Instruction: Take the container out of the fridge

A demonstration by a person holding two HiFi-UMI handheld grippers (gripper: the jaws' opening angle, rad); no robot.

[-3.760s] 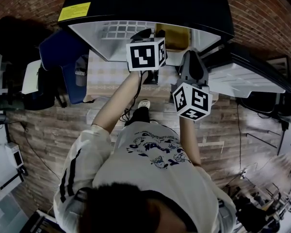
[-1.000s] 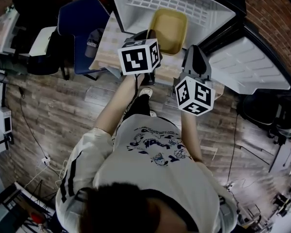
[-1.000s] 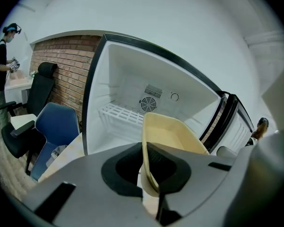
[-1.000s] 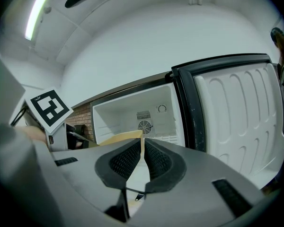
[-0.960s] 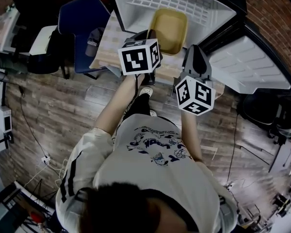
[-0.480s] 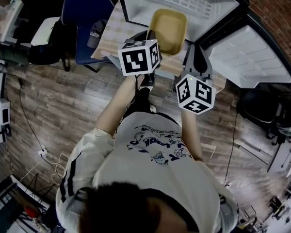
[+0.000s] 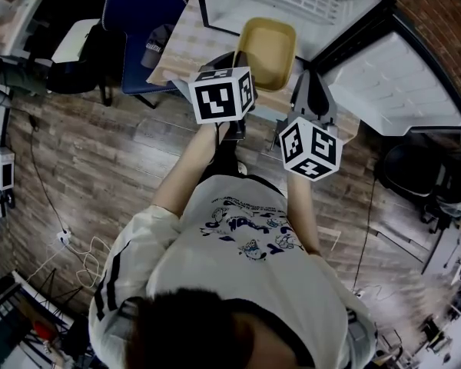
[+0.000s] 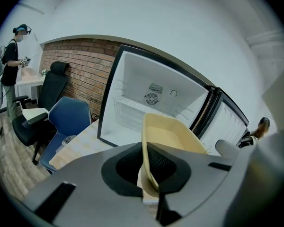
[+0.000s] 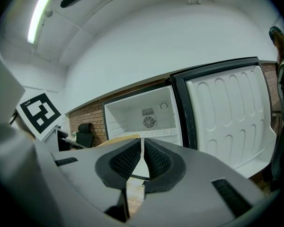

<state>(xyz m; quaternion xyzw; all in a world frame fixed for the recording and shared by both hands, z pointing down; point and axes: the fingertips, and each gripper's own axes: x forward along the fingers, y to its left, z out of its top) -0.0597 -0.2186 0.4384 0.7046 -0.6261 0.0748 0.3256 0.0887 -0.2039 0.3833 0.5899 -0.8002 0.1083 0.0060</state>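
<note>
A pale-yellow, rounded-rectangular plastic container (image 7: pixel 270 48) hangs just outside the mouth of the small white-lined fridge (image 8: pixel 146 79), its far end level with the fridge's front edge. The left gripper (image 8: pixel 150 167) is clamped on the container's thin near-left wall, one pad inside and one outside. The right gripper (image 9: pixel 142 157) sits in front of the fridge beside the container's right side, its jaws drawn nearly together with nothing between them. The fridge's white door (image 7: pixel 392 91) stands swung wide to the right. A light wooden bench (image 7: pixel 180 44) runs out from the fridge's front, and the container is above it.

The job looks almost done — the fridge's compartment appears bare and the container is out. What remains, by the look of it, is to bring the container fully clear and set it down. A one-sided pinch on a thin rim invites the tub to swing or slip. The sound approach is a firm, unchanged clamp, the container held level, a straight pull away from the fridge well clear of its door, and a slow lowering onto the bench — perhaps with the right gripper steadying the opposite rim.
</note>
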